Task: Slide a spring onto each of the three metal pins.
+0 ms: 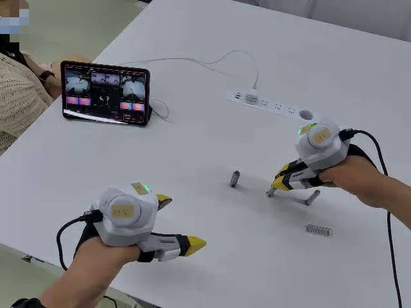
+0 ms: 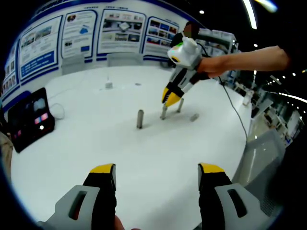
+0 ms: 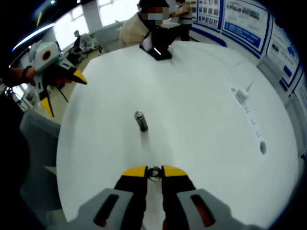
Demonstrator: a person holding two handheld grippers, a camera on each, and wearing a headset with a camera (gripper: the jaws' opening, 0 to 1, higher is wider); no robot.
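On the white table point(image 1: 192, 141), near its middle, a lone pin point(image 1: 235, 178) stands upright and apart from both grippers. Its surface looks ribbed, maybe a spring on it, can't tell for sure.

Just beside it to the right, the right gripper point(image 1: 279, 181) comes down with its yellow tips on the top of a second, held pin point(image 1: 270, 192). In the right gripper view the jaws are almost together, pinching a small round metal top point(image 3: 154, 174) between them. Can't tell whether that is the bare pin end or a spring end.

A third pin point(image 1: 312, 197) sits just past the held one, under the right hand point(image 1: 353, 176), and looks tilted. A loose spring point(image 1: 319, 230) lies flat on the table near that pin, touching nothing.

The left gripper point(image 1: 181, 221) is at the near left edge of the table, well apart from the pins. In the left gripper view its jaws stand wide apart with only bare table between them, holding nothing.

At the far left a tablet point(image 1: 106, 92) is propped up with its screen lit. A white power strip point(image 1: 266, 102) lies at the far right with a cable point(image 1: 192, 61) plugged in. A person's knit sleeve point(image 1: 16, 96) shows at the left edge.
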